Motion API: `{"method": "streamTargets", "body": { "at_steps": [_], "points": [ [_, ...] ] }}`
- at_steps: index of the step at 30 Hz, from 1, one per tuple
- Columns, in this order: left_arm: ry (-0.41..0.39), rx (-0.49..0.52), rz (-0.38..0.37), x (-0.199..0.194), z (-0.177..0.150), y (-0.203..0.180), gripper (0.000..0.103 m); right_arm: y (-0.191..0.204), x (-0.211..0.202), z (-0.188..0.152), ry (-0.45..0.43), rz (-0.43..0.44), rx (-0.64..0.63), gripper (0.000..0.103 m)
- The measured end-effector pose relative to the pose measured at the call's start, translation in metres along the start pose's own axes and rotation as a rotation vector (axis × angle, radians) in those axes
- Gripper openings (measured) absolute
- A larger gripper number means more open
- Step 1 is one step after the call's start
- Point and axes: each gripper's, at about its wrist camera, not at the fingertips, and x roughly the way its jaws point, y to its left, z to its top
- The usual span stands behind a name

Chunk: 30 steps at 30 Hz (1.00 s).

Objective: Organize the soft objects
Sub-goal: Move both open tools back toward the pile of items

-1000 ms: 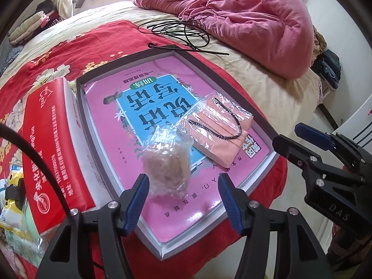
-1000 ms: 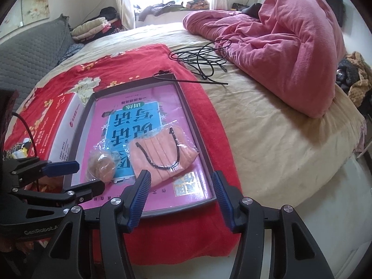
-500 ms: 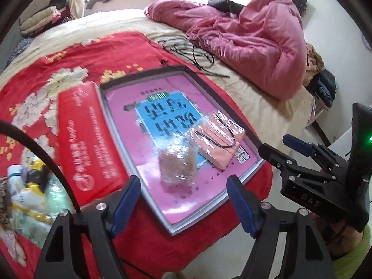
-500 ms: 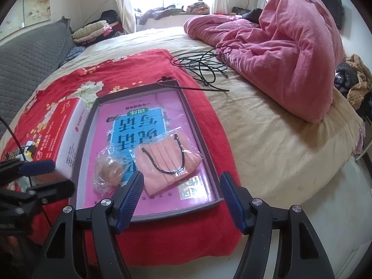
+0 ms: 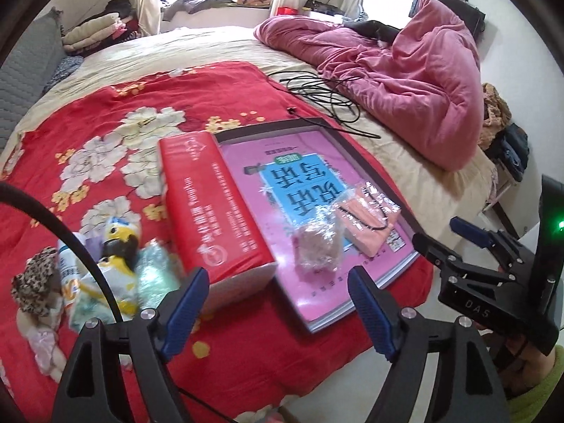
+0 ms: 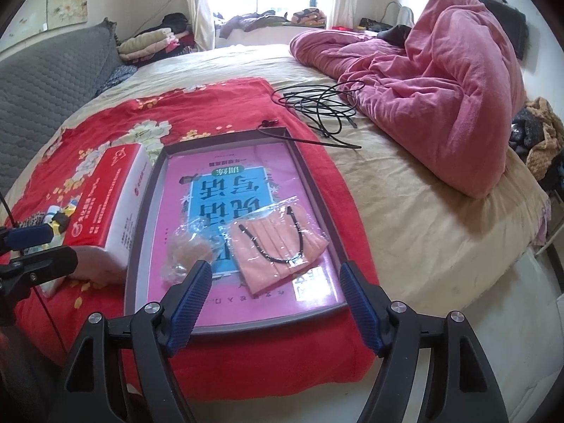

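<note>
A shallow grey box with a pink and blue printed bottom lies on a red flowered blanket. In it lie a bagged pink face mask and a bagged tan soft lump. A red tissue pack lies along its left side. More soft items, a leopard scrunchie among them, lie left of the pack. My left gripper is open above the blanket's near edge. My right gripper is open at the box's near edge.
A crumpled pink duvet fills the far right of the bed. A coil of black cable lies beyond the box. A grey quilted headboard is at the left. Folded clothes lie by the window.
Both grippers have pulled back and up from the box, so more of the bed shows. The left gripper has swung left, bringing the soft items beside the tissue pack into view.
</note>
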Motion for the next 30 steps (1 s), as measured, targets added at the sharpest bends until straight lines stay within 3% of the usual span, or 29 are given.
{"method": "streamTargets", "body": {
  "at_steps": [10, 30],
  "points": [
    [-0.028, 0.004, 0.079, -0.018, -0.014, 0.017, 0.083, 0.021, -0.012, 0.003, -0.021, -0.016, -0.020, 0.076],
    [-0.053, -0.071, 0.100, -0.052, -0.035, 0.056, 0.083, 0.074, -0.040, 0.011, -0.068, 0.025, -0.087, 0.077]
  ]
}}
